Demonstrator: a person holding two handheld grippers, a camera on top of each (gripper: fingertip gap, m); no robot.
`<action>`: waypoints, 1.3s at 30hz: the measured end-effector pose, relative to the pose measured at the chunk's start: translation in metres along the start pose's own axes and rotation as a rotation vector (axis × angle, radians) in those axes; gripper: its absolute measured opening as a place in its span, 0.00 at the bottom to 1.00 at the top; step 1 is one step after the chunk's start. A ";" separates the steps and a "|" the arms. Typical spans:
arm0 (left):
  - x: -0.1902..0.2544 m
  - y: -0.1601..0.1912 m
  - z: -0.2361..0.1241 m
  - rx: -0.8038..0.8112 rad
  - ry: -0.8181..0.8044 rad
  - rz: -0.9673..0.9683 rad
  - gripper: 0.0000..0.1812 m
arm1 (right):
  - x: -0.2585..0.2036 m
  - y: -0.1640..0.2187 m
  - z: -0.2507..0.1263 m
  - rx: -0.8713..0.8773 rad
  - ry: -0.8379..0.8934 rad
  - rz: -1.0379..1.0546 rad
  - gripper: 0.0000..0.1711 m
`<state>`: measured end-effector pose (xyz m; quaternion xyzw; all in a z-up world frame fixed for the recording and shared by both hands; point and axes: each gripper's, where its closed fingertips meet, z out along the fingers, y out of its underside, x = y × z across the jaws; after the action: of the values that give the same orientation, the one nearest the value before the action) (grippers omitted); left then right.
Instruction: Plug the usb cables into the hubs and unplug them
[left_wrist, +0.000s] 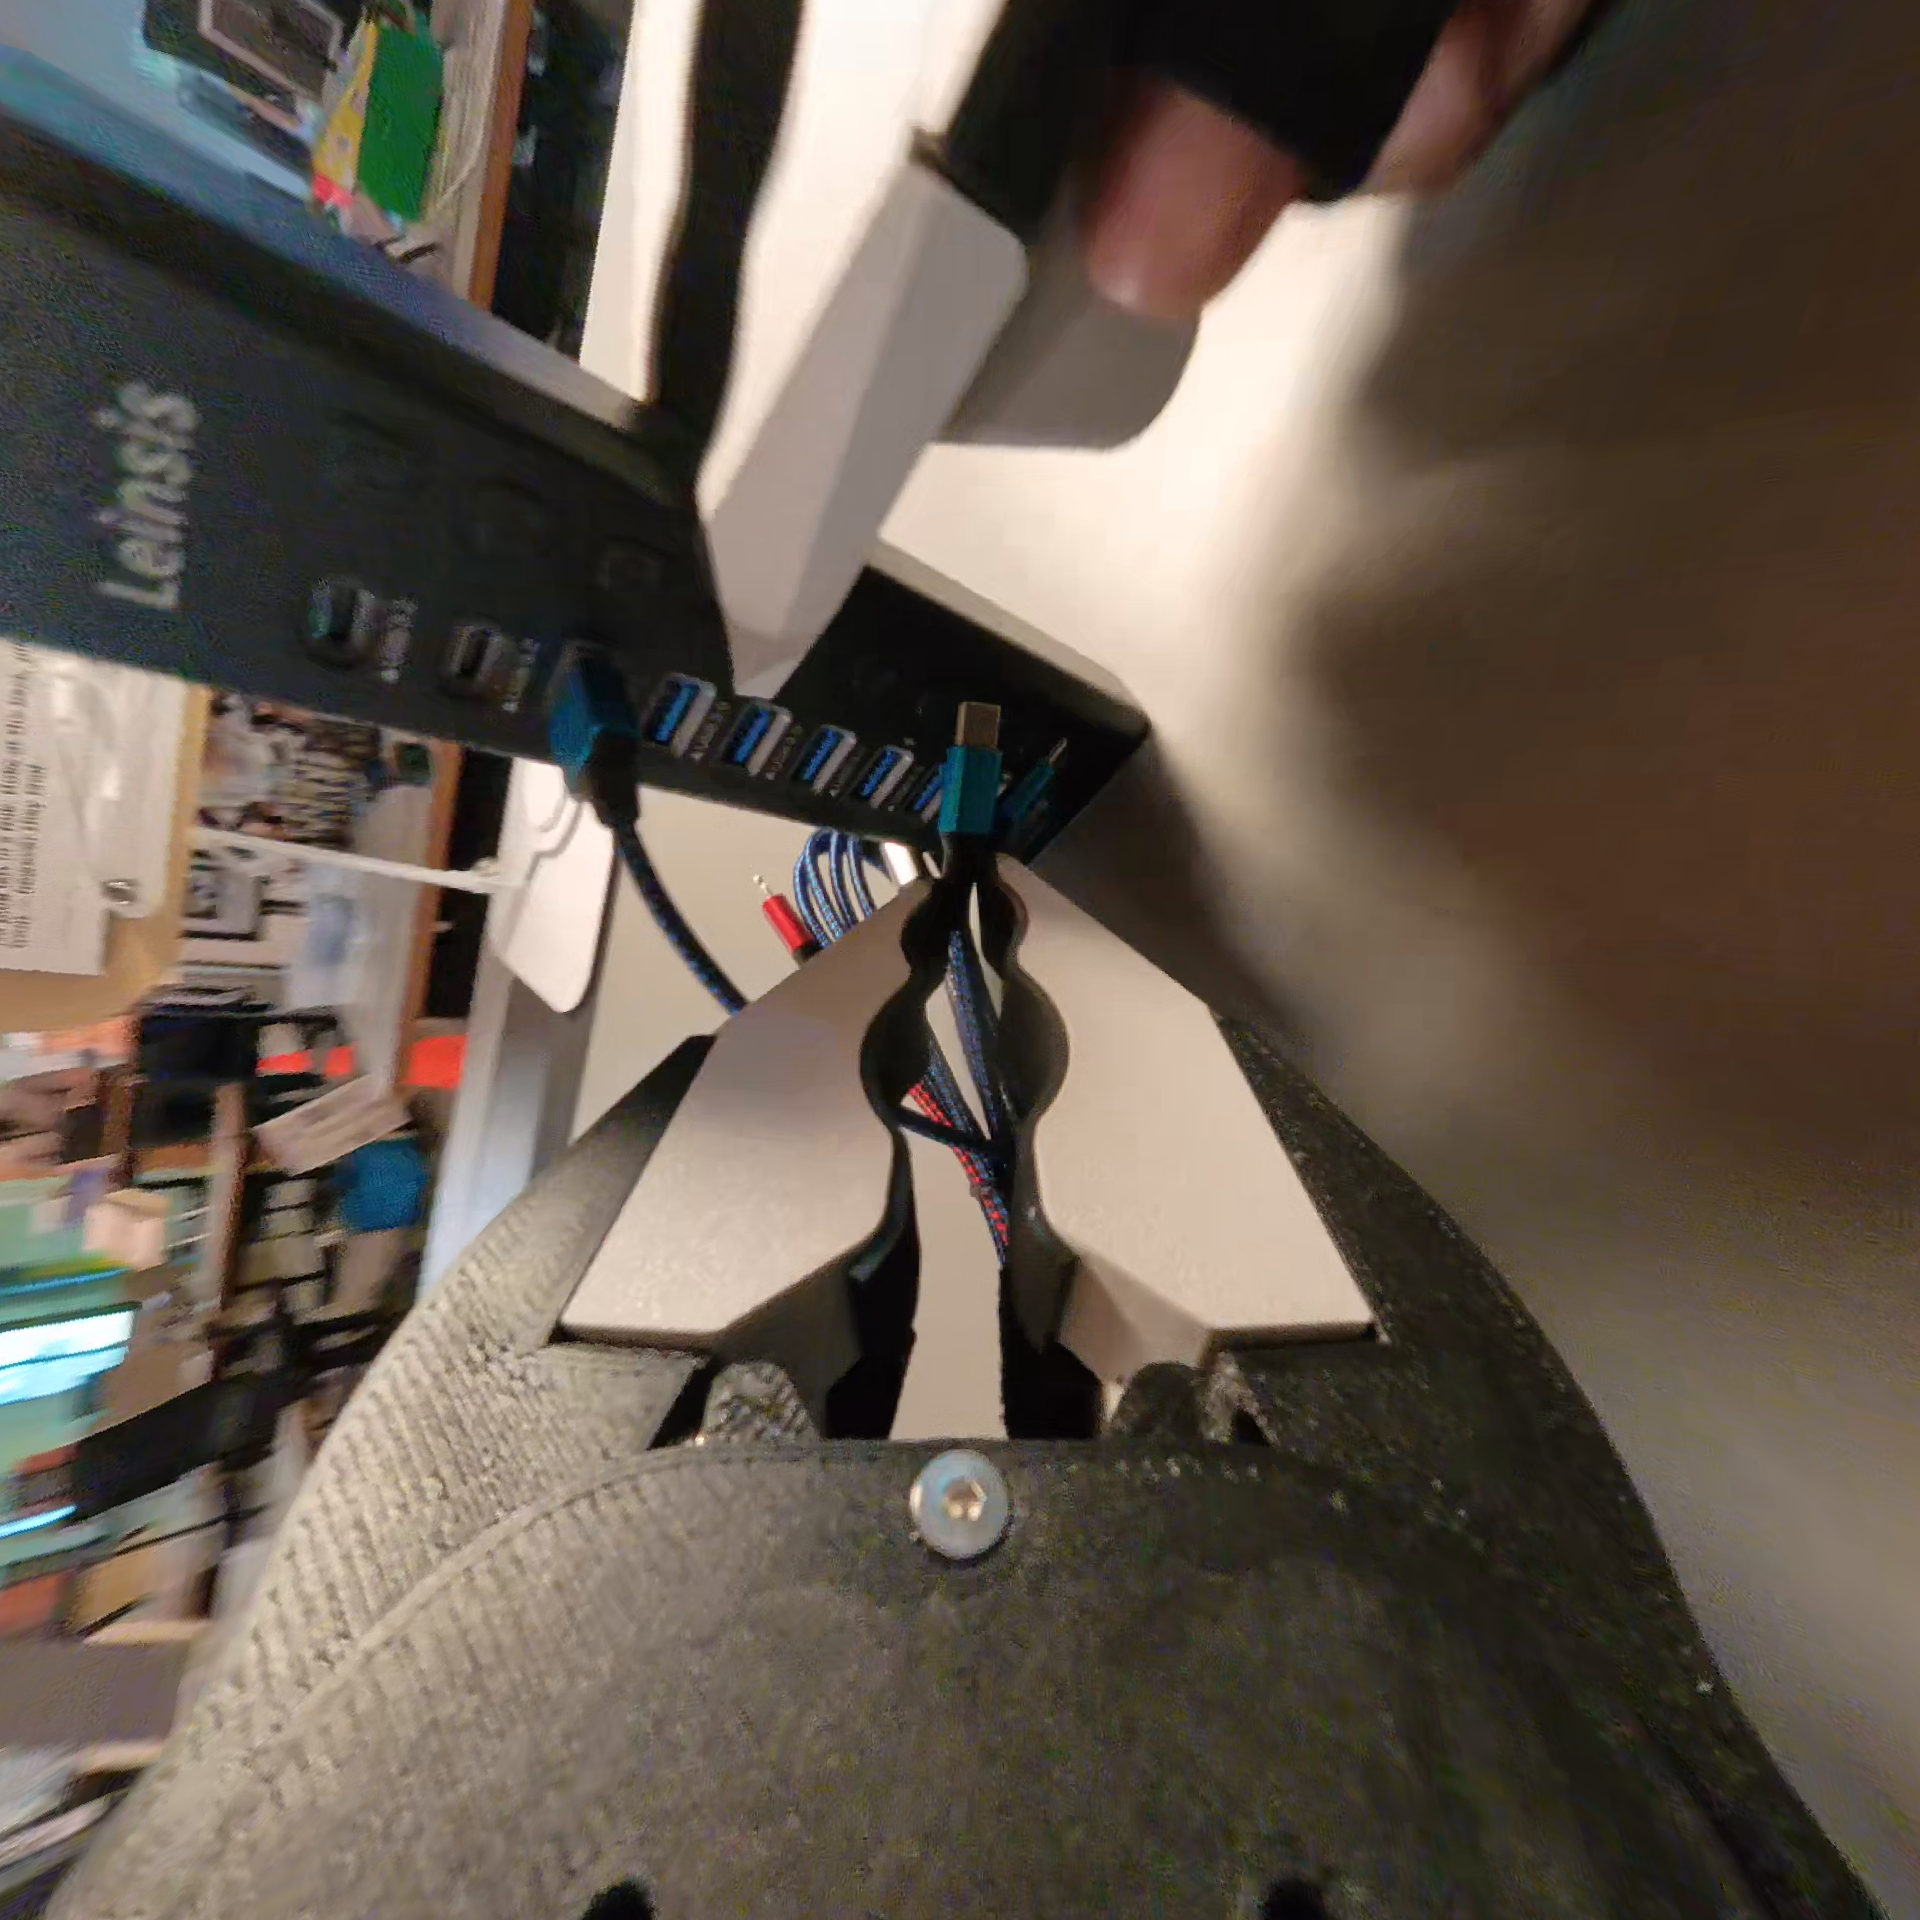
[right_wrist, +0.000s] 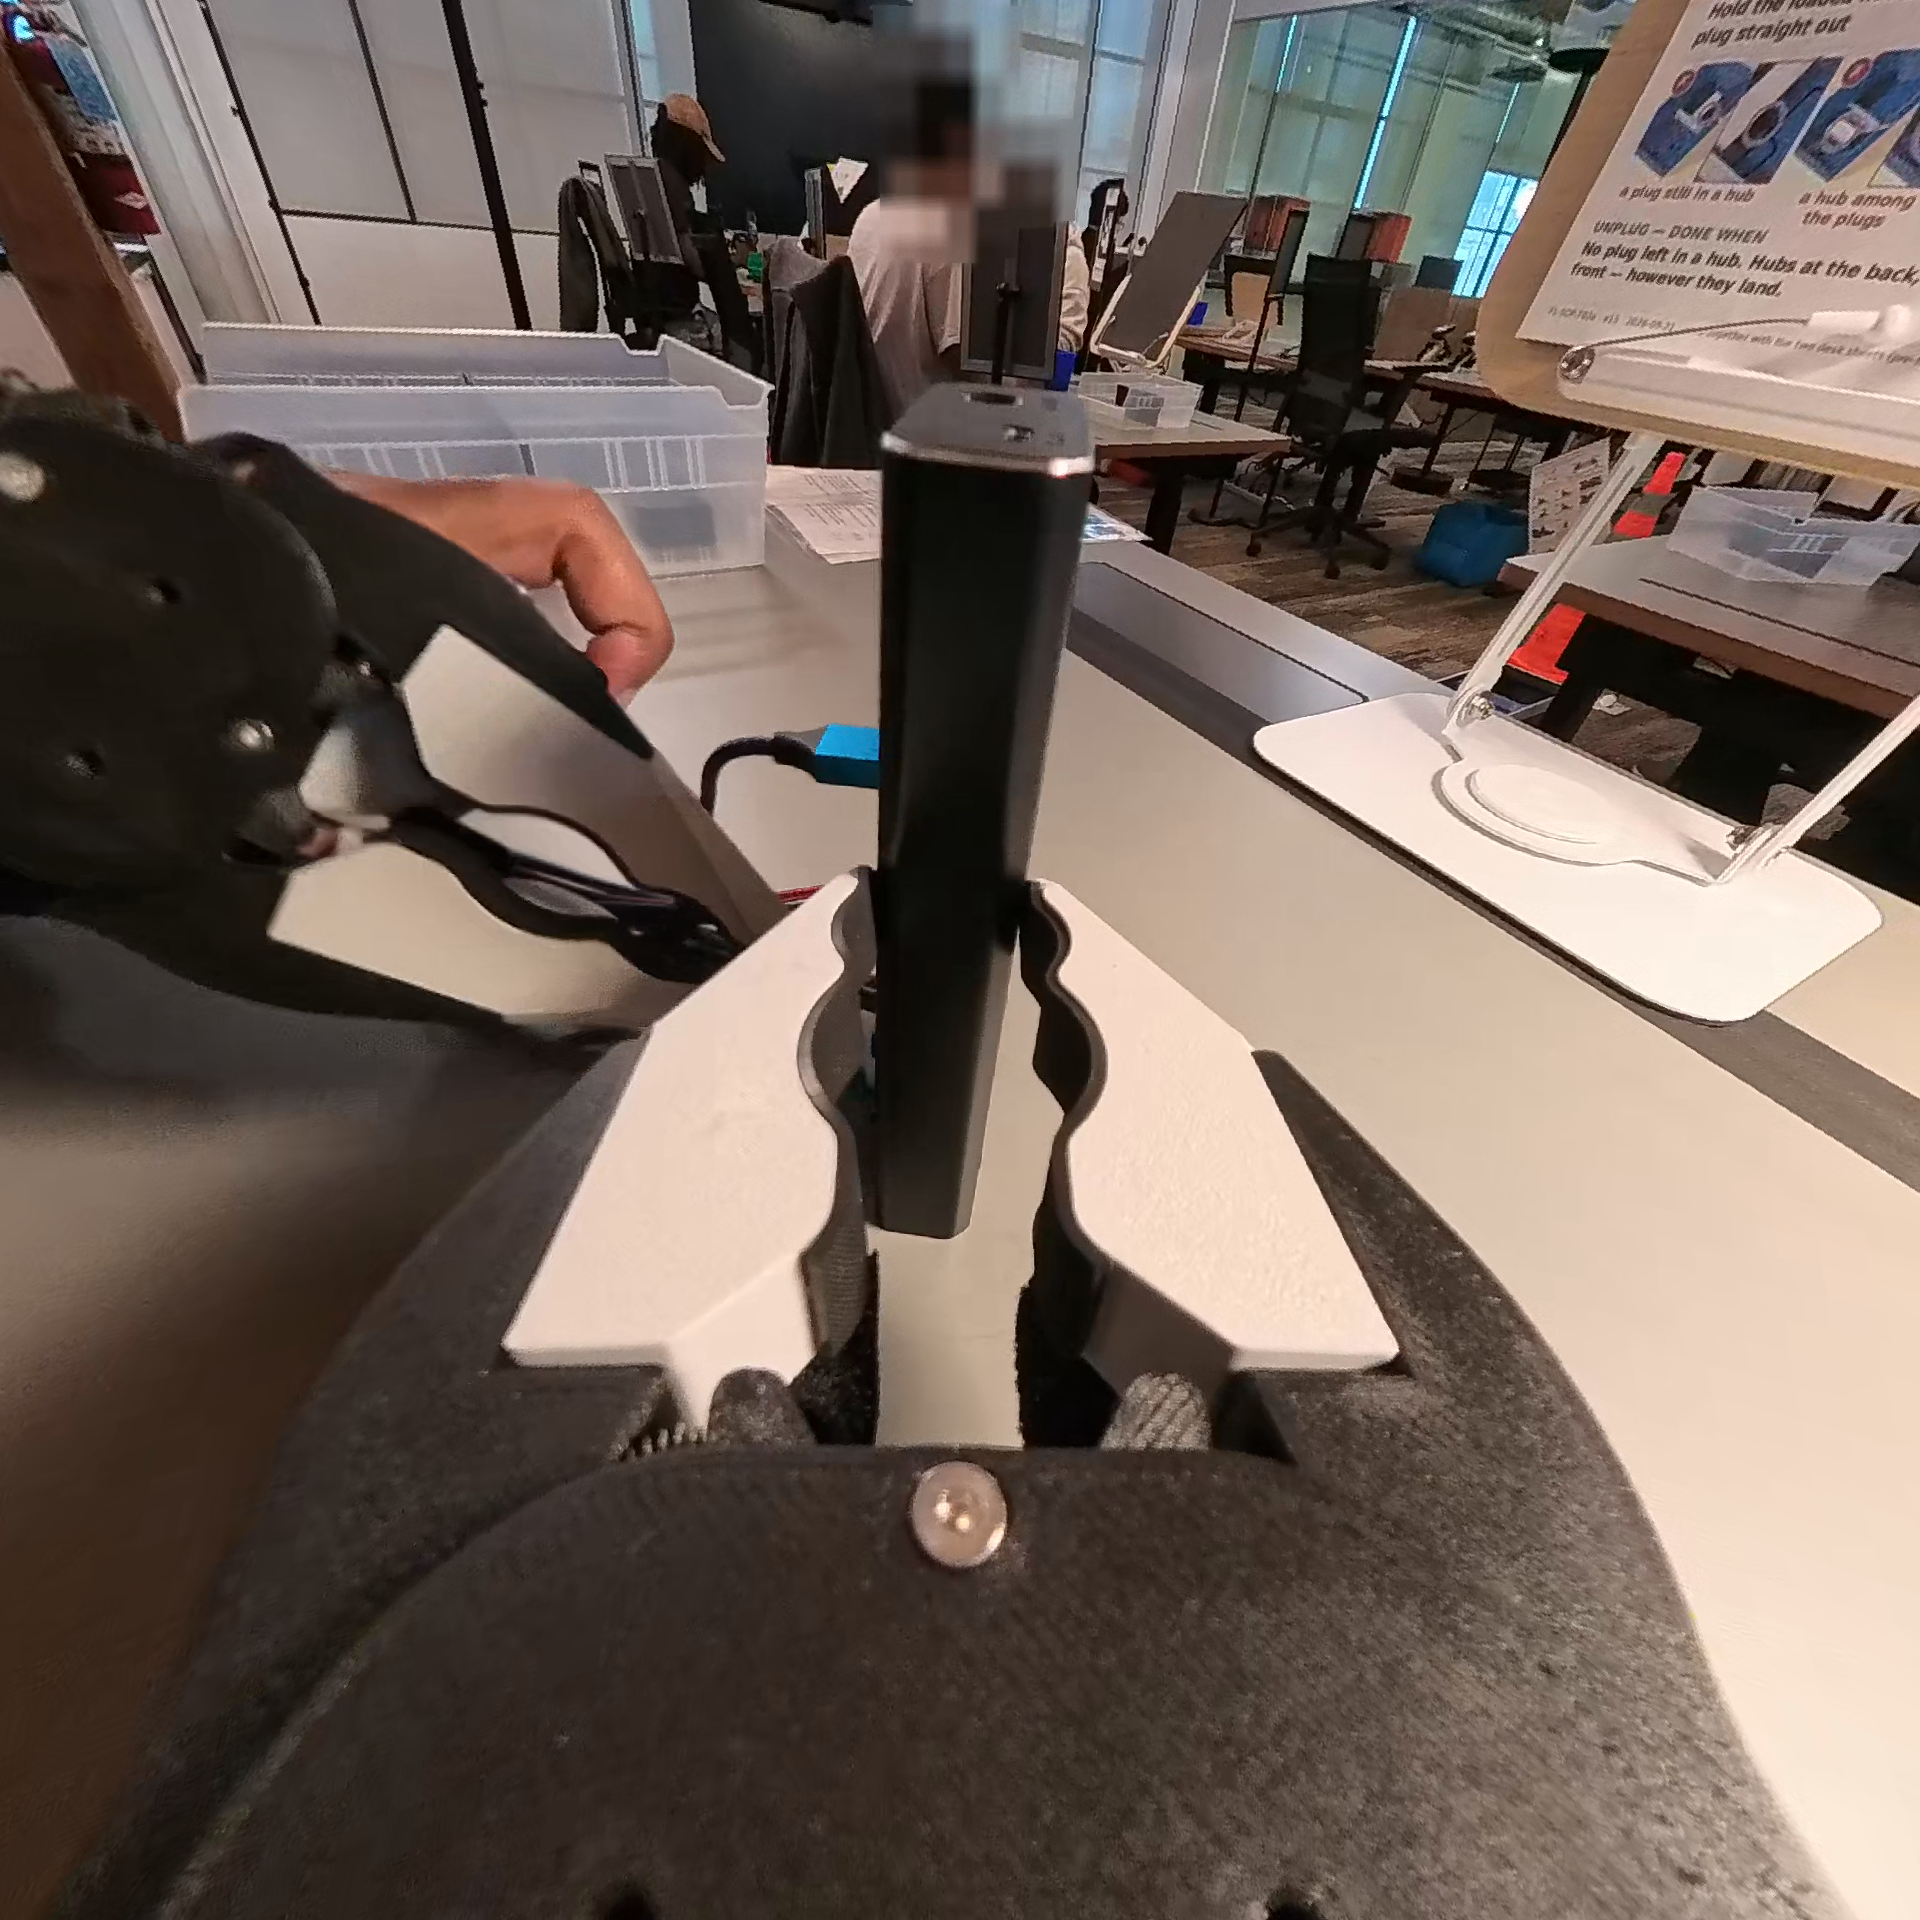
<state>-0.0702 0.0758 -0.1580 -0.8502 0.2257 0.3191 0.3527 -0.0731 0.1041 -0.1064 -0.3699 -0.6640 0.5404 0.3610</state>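
Right hand-held gripper clamped on long black rectangular USB hub, left hand-held gripper pinching blue braided USB cables, teal plug seated in the hub

Left gripper pinches braided cables, apparently beside hub.

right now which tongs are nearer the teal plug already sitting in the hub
Left. The left tongs, shut on a cable bundle, sit just below the teal plug on that side of the hub. The right tongs clamp the hub lower down.
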 end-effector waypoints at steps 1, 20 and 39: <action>0.000 -0.003 -0.004 0.033 0.027 -0.045 0.04 | 0.000 0.000 0.000 0.000 0.000 0.001 0.16; -0.028 -0.043 -0.061 0.458 0.461 -0.834 0.04 | 0.000 -0.001 0.000 0.009 0.044 -0.099 0.16; -0.037 -0.041 -0.060 0.458 0.700 -1.097 0.03 | -0.009 -0.002 0.001 0.031 0.049 -0.206 0.16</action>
<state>-0.0482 0.0632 -0.0801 -0.7986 -0.0749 -0.2544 0.5402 -0.0699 0.0960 -0.1050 -0.3072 -0.6812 0.5014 0.4362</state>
